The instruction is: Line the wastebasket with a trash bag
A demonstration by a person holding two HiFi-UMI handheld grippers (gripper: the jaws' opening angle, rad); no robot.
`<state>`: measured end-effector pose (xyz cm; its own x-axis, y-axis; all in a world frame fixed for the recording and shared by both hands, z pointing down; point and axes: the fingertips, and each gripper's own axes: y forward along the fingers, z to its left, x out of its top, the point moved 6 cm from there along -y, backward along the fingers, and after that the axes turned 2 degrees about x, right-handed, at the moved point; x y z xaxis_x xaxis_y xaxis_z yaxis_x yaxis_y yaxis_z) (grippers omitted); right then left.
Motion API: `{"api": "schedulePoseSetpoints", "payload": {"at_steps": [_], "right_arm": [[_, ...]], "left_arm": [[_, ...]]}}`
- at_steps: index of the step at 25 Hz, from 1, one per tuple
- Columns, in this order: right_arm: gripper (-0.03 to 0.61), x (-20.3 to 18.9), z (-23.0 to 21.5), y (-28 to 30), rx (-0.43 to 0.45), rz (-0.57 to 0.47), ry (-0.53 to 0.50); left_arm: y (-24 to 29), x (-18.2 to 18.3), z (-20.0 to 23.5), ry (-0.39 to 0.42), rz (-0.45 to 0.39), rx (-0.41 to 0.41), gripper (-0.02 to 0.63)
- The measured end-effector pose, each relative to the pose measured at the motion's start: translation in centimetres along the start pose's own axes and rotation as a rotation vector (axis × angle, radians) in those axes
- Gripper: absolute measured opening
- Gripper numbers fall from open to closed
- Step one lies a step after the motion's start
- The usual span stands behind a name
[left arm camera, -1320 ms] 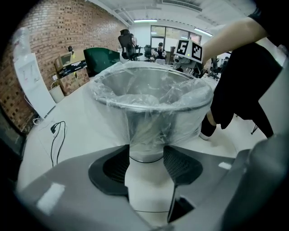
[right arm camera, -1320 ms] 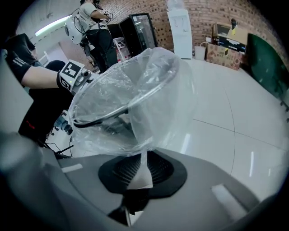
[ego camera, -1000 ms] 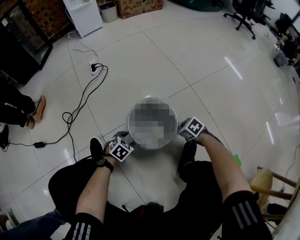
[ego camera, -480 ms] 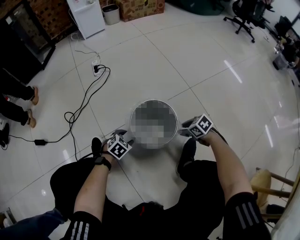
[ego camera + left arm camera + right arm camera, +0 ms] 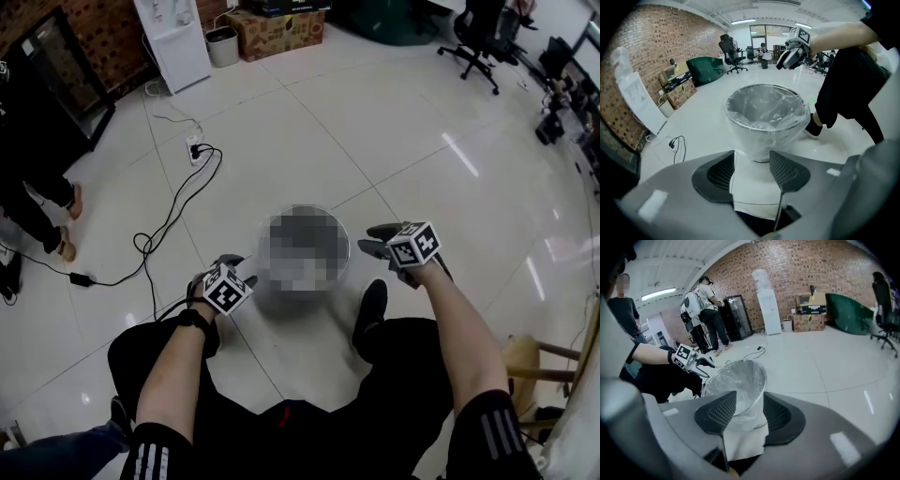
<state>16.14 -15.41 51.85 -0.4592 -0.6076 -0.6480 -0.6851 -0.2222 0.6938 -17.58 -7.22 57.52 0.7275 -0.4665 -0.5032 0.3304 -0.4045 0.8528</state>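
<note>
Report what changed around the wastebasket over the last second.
The left gripper and right gripper both lifted away from the wastebasket. The right gripper's jaws have just been opening; nothing is between them. The wastebasket and trash bag stayed put, and the left gripper stayed open.

The trash bag (image 5: 766, 105) is thin clear plastic, crinkled and shiny along its folds, and through it the wastebasket (image 5: 754, 125) shows smooth grey metal with a brighter rim. The floor (image 5: 689, 122) is glossy white tile that mirrors the ceiling lights, and the brick wall (image 5: 661, 51) beside it is rough and red. On my left hand-held gripper (image 5: 751, 171) the pads (image 5: 719, 174) are matt black with a fine ribbed grain, set in a smooth, matt grey plastic body.
</note>
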Motion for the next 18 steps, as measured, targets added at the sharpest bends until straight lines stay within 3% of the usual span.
{"api": "schedulePoseSetpoints", "payload": {"at_steps": [2, 4, 7, 13, 18], "right_arm": [[0.163, 1.7, 1.1, -1.0, -0.048, -0.033, -0.012], [0.067, 3.4, 2.2, -2.2, -0.092, -0.075, -0.014], [0.015, 6.1, 4.3, -4.1, -0.121, -0.178, -0.013], [0.006, 9.7, 9.3, -6.9, -0.131, -0.341, -0.037], [0.006, 10.2, 12.8, -7.3, -0.126, -0.411, -0.054]], "left_arm": [[-1.5, 1.0, 0.5, 0.006, -0.029, 0.014, 0.230], [-3.2, 2.7, 0.8, 0.025, -0.073, 0.018, 0.230], [-6.0, 5.7, 0.9, 0.088, -0.140, 0.020, 0.230], [-12.0, 11.4, 0.9, 0.132, -0.305, 0.057, 0.230], [-15.0, 13.3, -0.3, 0.142, -0.406, 0.064, 0.230]]}}
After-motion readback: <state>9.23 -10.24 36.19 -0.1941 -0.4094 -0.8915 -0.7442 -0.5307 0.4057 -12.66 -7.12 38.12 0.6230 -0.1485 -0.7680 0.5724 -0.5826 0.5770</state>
